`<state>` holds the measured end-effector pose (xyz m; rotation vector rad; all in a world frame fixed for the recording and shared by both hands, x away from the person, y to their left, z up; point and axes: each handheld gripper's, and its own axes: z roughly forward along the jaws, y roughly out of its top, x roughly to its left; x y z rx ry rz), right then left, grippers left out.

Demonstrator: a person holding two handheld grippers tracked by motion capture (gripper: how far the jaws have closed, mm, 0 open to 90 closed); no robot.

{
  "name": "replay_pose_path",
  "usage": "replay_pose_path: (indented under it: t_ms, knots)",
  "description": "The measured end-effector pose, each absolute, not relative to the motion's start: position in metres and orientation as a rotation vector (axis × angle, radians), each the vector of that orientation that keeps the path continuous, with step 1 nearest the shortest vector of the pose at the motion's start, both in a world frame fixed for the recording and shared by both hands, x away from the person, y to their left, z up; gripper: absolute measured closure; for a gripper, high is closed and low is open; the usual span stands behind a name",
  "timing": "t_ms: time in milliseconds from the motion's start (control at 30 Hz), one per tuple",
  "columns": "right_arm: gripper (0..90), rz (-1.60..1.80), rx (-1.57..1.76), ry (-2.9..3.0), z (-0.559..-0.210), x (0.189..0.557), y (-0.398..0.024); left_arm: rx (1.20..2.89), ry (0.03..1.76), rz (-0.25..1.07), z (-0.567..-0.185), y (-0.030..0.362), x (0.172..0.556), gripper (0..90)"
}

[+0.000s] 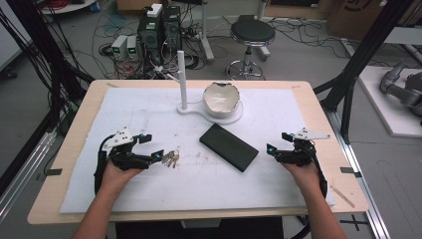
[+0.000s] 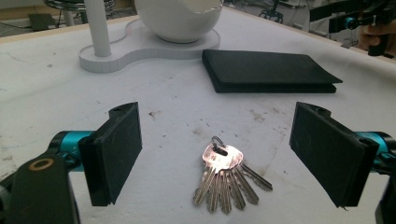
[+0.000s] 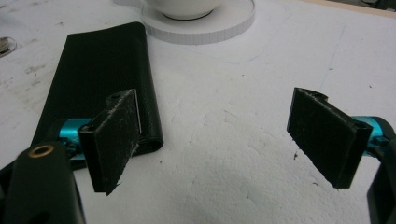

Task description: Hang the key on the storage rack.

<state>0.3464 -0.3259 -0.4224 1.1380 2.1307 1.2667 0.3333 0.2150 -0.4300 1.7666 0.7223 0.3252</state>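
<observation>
A bunch of keys point(image 1: 170, 159) is seen lying flat on the white sheet point(image 1: 149, 114) that covers the worktop, nearer the left edge and the front edge than the middle. The left gripper point(image 1: 151, 147) is held just beside the keys, with its jaws spread wide apart and nothing gripped between them. In the left gripper view the keys point(image 2: 225, 175) are found on the sheet between the two black pads point(image 2: 117, 149), but they are not touched by either one. The right gripper point(image 1: 278, 143) is held near the right edge, and its jaws are also opened wide, with nothing held in them. A flat black wallet point(image 1: 229, 147) is laid at a slant near the middle of the worktop, between the two grippers. In the right gripper view the end of the wallet point(image 3: 98, 70) is seen behind the left pad. A white bowl point(image 1: 221, 98) is set on a white stand point(image 1: 183, 82) with a thin post, close to the back edge.
</observation>
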Motion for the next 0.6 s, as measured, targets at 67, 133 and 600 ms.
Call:
replay_pose_path:
  t_ms: [67,133,600]
  knots:
    - [17.7,1.280,1.144,2.115,-0.4224,0.3453,-0.3272,1.764,0.723,0.320,-0.4298,0.2146,0.3344,16.9]
    - [17.7,1.298,1.161,2.103,-0.4237,0.3447,-0.3283,1.755,0.725,0.318,-0.4295,0.2135,0.3352,16.9]
    - [17.7,1.295,1.120,2.148,-0.4251,0.3443,-0.3287,1.786,0.714,0.315,-0.4287,0.2065,0.3377,16.9]
